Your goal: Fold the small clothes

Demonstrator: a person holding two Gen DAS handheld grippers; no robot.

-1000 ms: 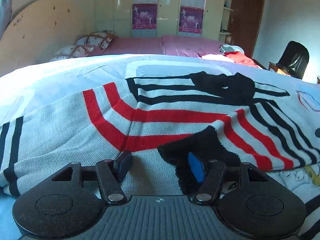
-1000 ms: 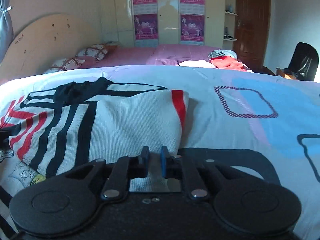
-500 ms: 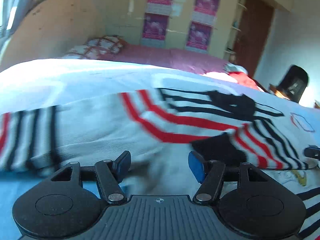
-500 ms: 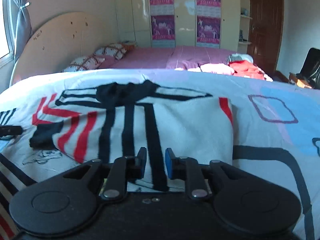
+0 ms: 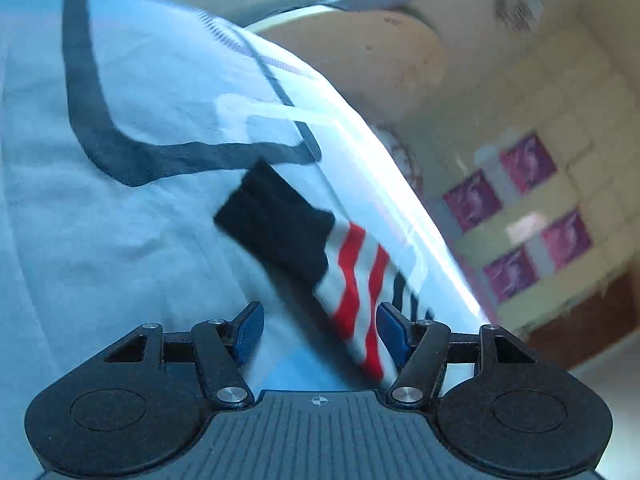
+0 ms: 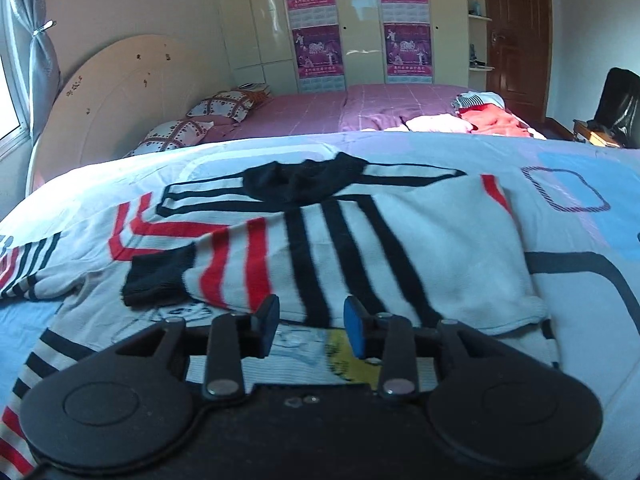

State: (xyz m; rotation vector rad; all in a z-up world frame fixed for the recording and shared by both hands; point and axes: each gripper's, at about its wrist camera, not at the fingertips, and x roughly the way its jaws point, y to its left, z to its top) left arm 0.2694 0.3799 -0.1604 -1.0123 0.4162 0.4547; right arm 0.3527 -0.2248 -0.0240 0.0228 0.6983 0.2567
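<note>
Only your right wrist view shows the whole white knitted sweater with black and red stripes [image 6: 320, 240], spread flat on the pale blue patterned bedspread [image 6: 580, 280] just ahead of your right gripper [image 6: 311, 330], whose empty jaws are opening. Your left gripper [image 5: 320, 330], open and gripping nothing, sees only one black-cuffed sleeve [image 5: 320, 256] ahead, blurred.
</note>
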